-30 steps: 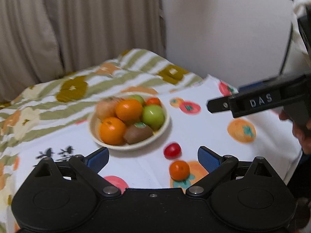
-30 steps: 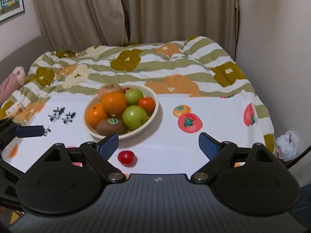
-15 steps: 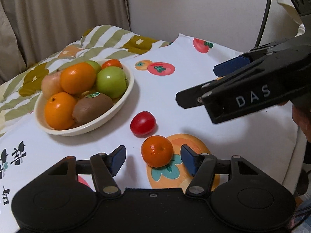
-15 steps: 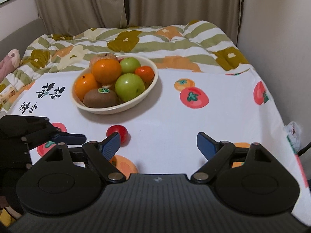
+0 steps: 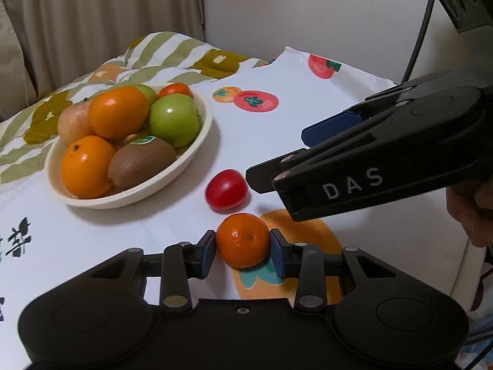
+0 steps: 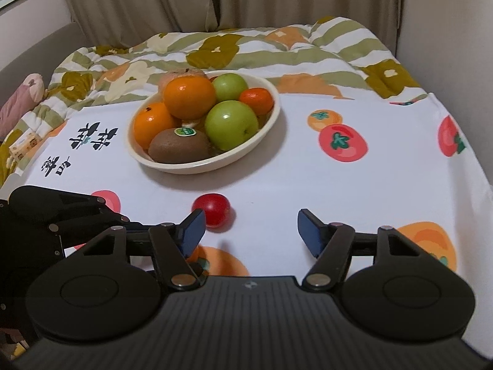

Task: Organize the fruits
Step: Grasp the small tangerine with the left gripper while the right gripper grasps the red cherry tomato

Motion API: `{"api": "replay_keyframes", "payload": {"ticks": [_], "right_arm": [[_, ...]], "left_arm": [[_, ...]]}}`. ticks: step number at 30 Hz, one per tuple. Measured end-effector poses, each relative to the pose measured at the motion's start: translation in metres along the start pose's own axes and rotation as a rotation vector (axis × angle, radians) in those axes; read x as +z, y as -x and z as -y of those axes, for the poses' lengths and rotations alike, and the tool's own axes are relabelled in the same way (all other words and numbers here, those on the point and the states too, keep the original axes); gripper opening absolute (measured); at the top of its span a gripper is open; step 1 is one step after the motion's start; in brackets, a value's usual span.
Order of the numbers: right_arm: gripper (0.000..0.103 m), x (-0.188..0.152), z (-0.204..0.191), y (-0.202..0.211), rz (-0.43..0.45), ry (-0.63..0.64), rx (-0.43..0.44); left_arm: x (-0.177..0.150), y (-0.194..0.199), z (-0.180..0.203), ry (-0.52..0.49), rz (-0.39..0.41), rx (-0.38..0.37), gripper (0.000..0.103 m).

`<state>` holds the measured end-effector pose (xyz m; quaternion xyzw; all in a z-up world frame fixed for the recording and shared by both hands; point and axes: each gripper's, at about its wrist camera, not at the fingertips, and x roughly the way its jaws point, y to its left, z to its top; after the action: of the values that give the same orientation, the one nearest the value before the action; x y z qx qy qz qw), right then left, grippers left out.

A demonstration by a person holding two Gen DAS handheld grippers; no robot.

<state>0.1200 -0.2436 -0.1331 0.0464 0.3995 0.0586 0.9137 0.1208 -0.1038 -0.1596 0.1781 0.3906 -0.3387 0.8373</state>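
My left gripper (image 5: 242, 253) is shut on a small mandarin (image 5: 242, 238) that rests on the white fruit-print cloth (image 5: 172, 215). A red cherry tomato (image 5: 226, 188) lies just beyond it, between the mandarin and a cream bowl (image 5: 197, 151). The bowl holds oranges, green apples, a kiwi and other fruit. My right gripper (image 6: 251, 231) hovers low over the cloth and its jaws are closing. The tomato (image 6: 212, 211) sits just past its left fingertip (image 6: 192, 231), and no pad presses on it. In the left wrist view the right gripper (image 5: 277, 158) reaches in from the right.
A striped, flowered quilt (image 6: 246, 46) lies bunched behind the bowl (image 6: 271, 123), with curtains and a wall beyond. The cloth's right edge (image 6: 474, 166) drops off near the wall. A person's hand (image 5: 471, 215) holds the right gripper.
Both grippers came down toward the cloth. The left jaws closed onto the mandarin. The right jaws narrowed and now sit near the tomato.
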Motion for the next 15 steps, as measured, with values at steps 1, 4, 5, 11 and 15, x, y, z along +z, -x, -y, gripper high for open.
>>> {"api": "replay_keyframes", "payload": {"ticks": [1, 4, 5, 11, 15], "right_arm": [[0.079, 0.001, -0.002, -0.002, -0.003, 0.001, 0.007], [0.076, 0.002, -0.007, -0.007, -0.010, 0.008, 0.023], [0.075, 0.003, -0.009, -0.009, -0.012, 0.011, 0.027], [0.071, 0.005, -0.017, -0.021, -0.020, 0.022, 0.046], [0.069, 0.007, -0.021, -0.029, -0.027, 0.026, 0.054]], "left_arm": [[0.000, 0.000, -0.002, 0.008, -0.001, 0.003, 0.041], [-0.004, 0.004, -0.009, 0.027, -0.003, 0.021, 0.041], [-0.005, 0.005, -0.011, 0.035, -0.004, 0.027, 0.041], [-0.012, 0.012, -0.021, 0.069, -0.003, 0.056, 0.041], [-0.016, 0.016, -0.027, 0.093, -0.008, 0.076, 0.041]]}}
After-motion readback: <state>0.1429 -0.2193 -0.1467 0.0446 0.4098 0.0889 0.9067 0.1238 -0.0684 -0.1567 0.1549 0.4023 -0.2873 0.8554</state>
